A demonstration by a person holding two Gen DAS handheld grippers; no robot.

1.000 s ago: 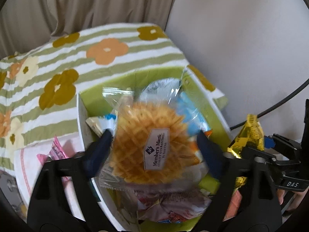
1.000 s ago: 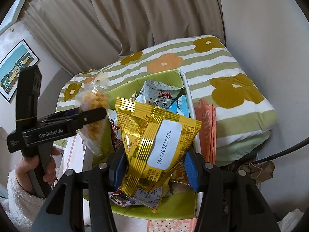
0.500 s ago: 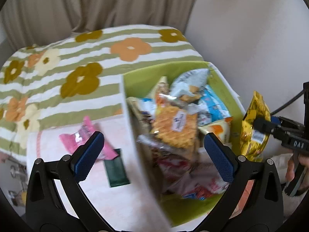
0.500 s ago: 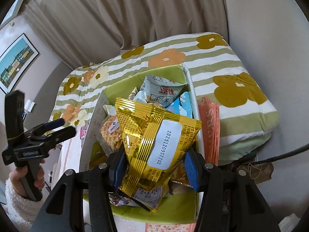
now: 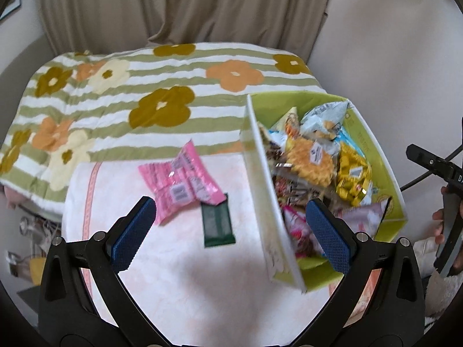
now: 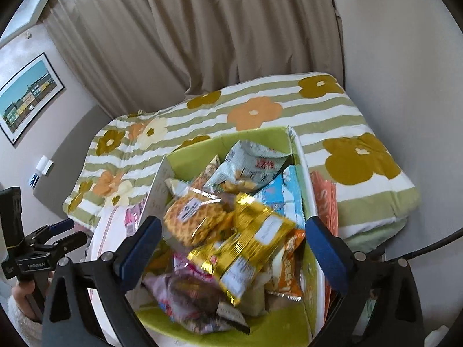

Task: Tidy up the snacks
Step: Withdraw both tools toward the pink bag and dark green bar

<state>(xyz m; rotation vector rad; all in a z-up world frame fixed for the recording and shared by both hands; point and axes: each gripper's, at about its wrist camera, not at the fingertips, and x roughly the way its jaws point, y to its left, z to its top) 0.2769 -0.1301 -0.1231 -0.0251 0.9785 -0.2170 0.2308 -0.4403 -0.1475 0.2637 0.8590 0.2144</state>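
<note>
A green-lined cardboard box [image 6: 202, 156] holds several snack packets. My right gripper [image 6: 233, 222] hangs over it with its jaws opening. The gold foil packet [image 6: 251, 248] lies loose on the pile below them, and no pad touches it. Beside it rests the clear-wrapped waffle packet [image 6: 194, 217]. In the left wrist view, my left gripper [image 5: 228, 205] stands open and empty left of the box's white wall [image 5: 260, 188]. It is above a pink packet [image 5: 179, 182] and a dark green packet [image 5: 217, 222]. The gold packet [image 5: 351, 179] and waffle packet [image 5: 309, 159] show inside the box.
The box stands on a pale pink cloth [image 5: 173, 274] over a green-striped flowered quilt [image 5: 144, 86]. An orange packet [image 6: 324, 202] sits against the box's right side. A beige curtain [image 6: 231, 29] and a wall stand behind; a black cable [image 6: 434, 245] runs at right.
The left gripper let the waffle packet go into the box and swung left over the cloth. The right gripper's jaws spread and the gold packet fell onto the pile.
</note>
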